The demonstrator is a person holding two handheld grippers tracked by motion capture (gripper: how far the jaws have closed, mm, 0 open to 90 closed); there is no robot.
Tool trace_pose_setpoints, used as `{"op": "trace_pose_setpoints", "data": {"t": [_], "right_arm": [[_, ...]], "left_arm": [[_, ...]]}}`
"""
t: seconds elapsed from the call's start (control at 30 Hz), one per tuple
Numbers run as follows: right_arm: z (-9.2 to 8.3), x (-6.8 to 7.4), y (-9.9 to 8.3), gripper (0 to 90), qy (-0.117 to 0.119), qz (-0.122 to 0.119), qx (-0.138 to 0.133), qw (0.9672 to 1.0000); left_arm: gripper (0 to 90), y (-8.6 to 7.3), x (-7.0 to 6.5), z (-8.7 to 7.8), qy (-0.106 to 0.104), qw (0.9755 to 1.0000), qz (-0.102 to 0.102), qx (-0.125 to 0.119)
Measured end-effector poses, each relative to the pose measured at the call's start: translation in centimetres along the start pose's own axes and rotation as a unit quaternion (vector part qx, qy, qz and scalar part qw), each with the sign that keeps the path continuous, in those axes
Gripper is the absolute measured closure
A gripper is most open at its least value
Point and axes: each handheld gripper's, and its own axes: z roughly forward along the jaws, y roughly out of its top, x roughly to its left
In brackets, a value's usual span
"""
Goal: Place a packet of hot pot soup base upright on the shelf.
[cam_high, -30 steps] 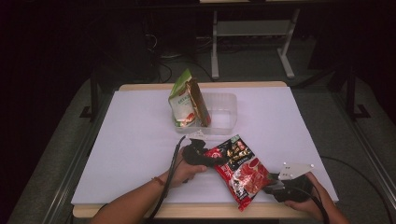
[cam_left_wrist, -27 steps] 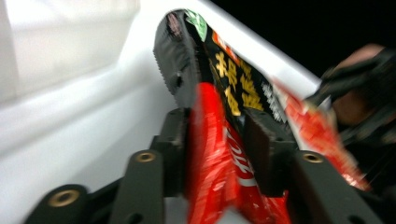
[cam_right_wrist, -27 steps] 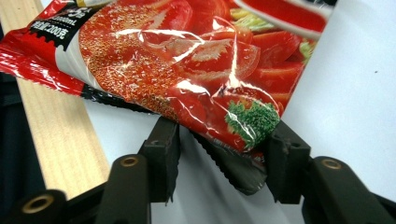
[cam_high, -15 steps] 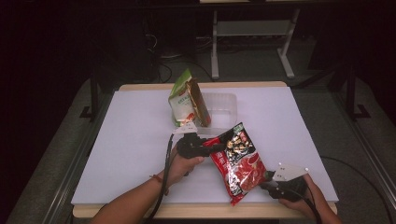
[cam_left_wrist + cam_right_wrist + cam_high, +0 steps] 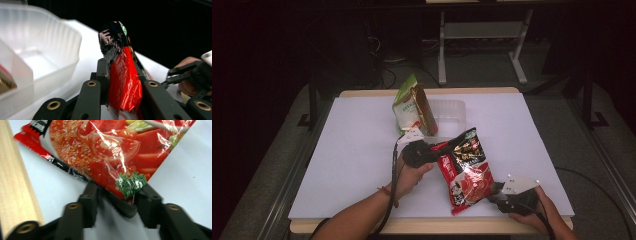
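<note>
Red noodle packet (image 5: 463, 170) is up off the white table sheet (image 5: 352, 155), stretched between my two grippers near the front edge; its black top end points toward the far side, its lower end toward me. My left gripper (image 5: 435, 148) clamps the packet's upper left edge; in the left gripper view the jaws have just been closing and the red film (image 5: 123, 80) is squeezed between them (crumpled, upright). My right gripper (image 5: 493, 192) pinches the packet's lower right corner; the right gripper view has that printed corner (image 5: 127, 186) nipped between the jaws, wooden table edge (image 5: 15, 195) alongside. Behind the packet sits a clear plastic tub (image 5: 452, 114); a green and brown pouch (image 5: 414, 107) leans at its left end.
</note>
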Motion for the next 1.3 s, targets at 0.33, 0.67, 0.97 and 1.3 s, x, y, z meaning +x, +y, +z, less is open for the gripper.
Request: {"op": "trace_pose_setpoints", "data": {"t": [0.33, 0.67, 0.97, 1.3], "right_arm": [[-2.2, -1.9, -0.5, 34.5, 0.016, 0.062, -0.045, 0.9970], [-3.4, -3.6, -1.6, 31.4, -0.030, 0.120, -0.069, 0.9899], [-3.7, -4.3, -2.1, 30.3, -0.061, 0.148, -0.077, 0.9841], [-3.6, -4.5, -1.9, 29.9, -0.064, 0.147, -0.079, 0.9839]], "left_arm": [[75.8, 1.3, -2.2, -0.4, -0.006, 0.9988, 0.044, -0.018], [75.8, 2.7, -3.7, -1.0, -0.002, 0.9962, 0.079, -0.035], [75.9, 4.3, -3.9, -2.2, 0.021, 0.9933, 0.097, -0.058], [75.7, 6.9, -3.2, -2.9, 0.066, 0.9882, 0.113, -0.079]]}}
